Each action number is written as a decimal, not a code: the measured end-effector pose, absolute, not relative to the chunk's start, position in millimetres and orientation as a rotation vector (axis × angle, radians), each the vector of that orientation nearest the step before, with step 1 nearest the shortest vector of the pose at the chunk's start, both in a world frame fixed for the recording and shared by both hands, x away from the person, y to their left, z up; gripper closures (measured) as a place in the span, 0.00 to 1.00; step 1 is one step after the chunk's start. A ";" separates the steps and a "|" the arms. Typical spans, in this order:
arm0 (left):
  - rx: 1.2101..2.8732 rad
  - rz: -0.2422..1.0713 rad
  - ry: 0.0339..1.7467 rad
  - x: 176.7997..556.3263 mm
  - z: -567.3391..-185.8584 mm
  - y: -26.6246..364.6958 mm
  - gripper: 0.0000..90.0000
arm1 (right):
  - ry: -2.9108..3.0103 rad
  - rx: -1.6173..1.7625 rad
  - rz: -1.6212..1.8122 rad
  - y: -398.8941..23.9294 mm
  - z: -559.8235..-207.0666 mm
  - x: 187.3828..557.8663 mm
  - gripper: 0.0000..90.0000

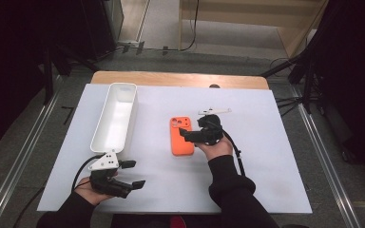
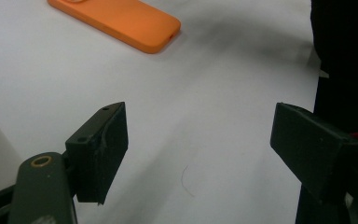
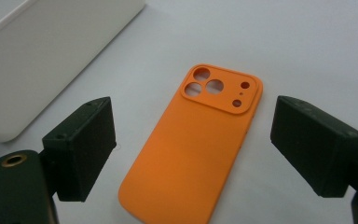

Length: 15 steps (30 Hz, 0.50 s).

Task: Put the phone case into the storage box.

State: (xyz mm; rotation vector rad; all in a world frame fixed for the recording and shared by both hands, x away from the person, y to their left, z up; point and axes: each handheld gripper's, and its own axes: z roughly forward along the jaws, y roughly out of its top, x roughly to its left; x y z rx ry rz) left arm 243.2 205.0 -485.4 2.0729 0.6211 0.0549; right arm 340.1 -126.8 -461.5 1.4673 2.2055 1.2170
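Case (image 1: 182, 136) lies flat mid-bench, back side up with the camera cutouts at its far end, long axis running 12 to 6. Flat and clear of everything, so both long edges are exposed for a side pinch, which looks like the reason the right gripper (image 1: 193, 134) comes in from 3 o'clock

Right jaws released and empty. In the right gripper view the case (image 3: 198, 149) sits between and ahead of the two pads, nothing touching yet, opening wider than the case. Right hand (image 1: 215, 147) low over the bench, forearm in from 6 o'clock, wrist turned so the jaws point toward 9 at the case's right edge

Bin (image 1: 115, 115) stands at the case's 9 o'clock, well apart, long axis parallel to it, open top up and looks empty. Likely drop target, judging by the layout

Left gripper (image 1: 135, 175) parked at 7 o'clock of the case, just off the bin's near end. Jaws released with nothing in them; left gripper view has bare bench (image 2: 205, 126) between the pads and the case (image 2: 116, 21) farther out. Left hand (image 1: 95, 190) cradles it from below, jaws aimed toward 3. Reads as standing by, clear of the right hand's path
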 end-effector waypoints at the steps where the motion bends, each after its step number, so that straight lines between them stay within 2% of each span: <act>1: 2.071 0.054 0.621 243.2 -485.4 205.1 0.21 | 2.190 1.490 1.205 -124.5 -461.2 341.5 0.14; 15: 2.073 0.056 0.618 243.5 -485.1 206.1 0.21 | 2.092 1.589 1.119 -112.8 -465.1 349.5 0.14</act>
